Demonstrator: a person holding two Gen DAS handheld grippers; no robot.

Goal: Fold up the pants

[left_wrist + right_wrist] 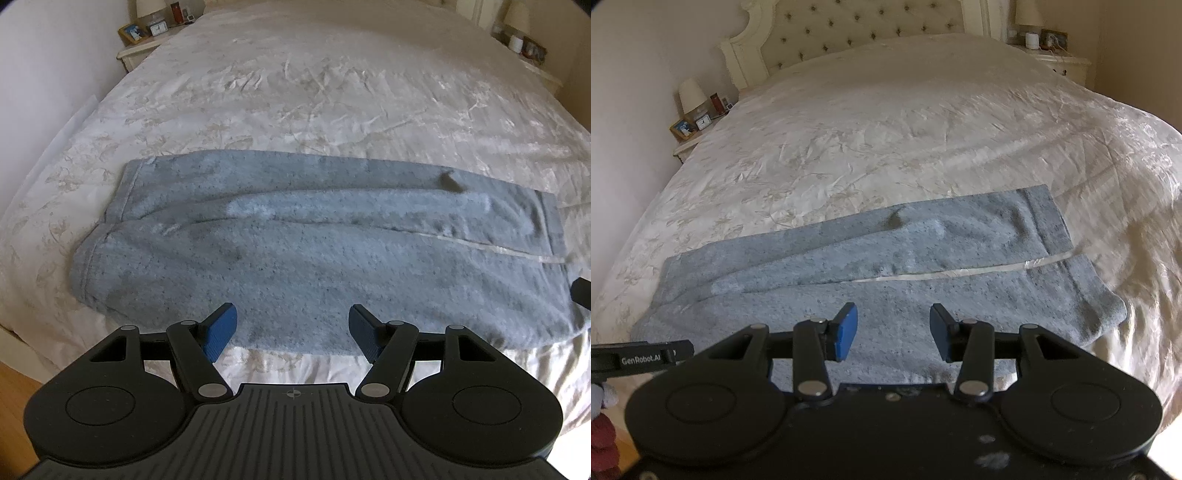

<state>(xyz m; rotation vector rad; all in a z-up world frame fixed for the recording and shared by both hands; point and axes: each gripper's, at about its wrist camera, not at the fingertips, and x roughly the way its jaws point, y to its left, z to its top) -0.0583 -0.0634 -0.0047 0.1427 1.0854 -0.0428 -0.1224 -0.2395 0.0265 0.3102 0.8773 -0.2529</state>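
Across the near part of the bed (pixel 295 92), in the left wrist view, the pants (pixel 314 258) are lying flat and sideways on the pale floral cover, the two legs side by side with a thin strip of cover showing between them toward the right. One end with its seams is sitting at the left, and a band-like hem is showing at the far right. The left gripper (pixel 291 328) is hanging just above the near edge of the cloth with its blue pads standing well apart and nothing between them; it is holding nothing. A dark bit of the other tool is peeking in at the right edge.

Over the same near edge, in the right wrist view, the right gripper (pixel 893 330) is pointing down at the nearer leg of the pants (pixel 886 295), jaws parted and empty, the pads not pressing on the cloth. The two cuffed ends are lying at the right, close to the bed's (pixel 886 129) side, and the left tool's body is showing at the lower left.

Judging from this, no fold is made yet: both hands are lining up along the near leg. The next move likely calls for lowering each gripper, pinching the near edge, and carrying that leg over onto the far one so the seams meet.
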